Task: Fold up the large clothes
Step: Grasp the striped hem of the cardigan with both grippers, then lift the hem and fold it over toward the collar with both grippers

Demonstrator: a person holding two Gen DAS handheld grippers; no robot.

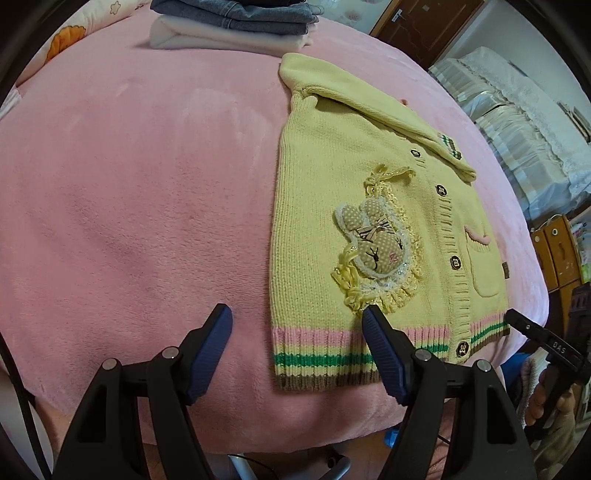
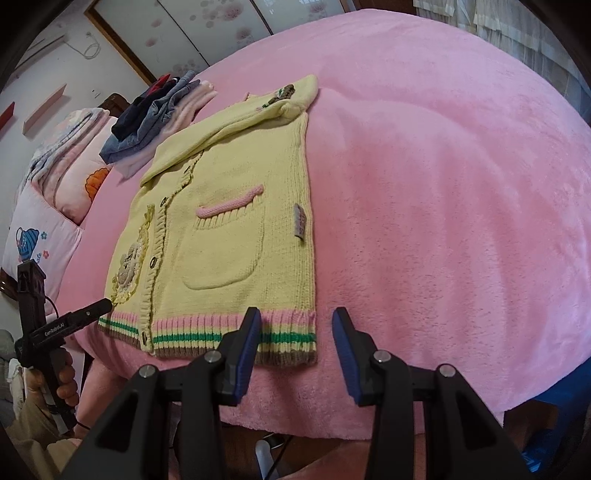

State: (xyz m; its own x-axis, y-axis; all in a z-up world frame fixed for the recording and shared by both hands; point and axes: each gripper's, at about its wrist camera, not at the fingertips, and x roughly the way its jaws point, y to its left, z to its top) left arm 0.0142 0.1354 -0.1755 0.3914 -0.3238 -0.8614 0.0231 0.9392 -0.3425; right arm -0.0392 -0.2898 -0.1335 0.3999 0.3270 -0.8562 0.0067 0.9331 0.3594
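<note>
A yellow knit cardigan (image 1: 332, 192) with a bunny patch, brown buttons and a striped pink-green-brown hem lies flat on the pink blanket (image 1: 129, 184); both sleeves are folded across its top. It also shows in the right wrist view (image 2: 229, 206), pocket side nearest. My left gripper (image 1: 297, 321) is open and empty, just above the hem's left corner. My right gripper (image 2: 295, 323) is open and empty, straddling the hem's right corner. Each gripper is visible at the edge of the other's view.
A stack of folded clothes (image 1: 236, 26) sits at the far end of the bed, also in the right wrist view (image 2: 159, 110). Pillows and quilts (image 2: 62, 177) lie at the left. A covered sofa (image 1: 517, 122) and a wooden cabinet (image 1: 557, 251) stand beyond the bed's right side.
</note>
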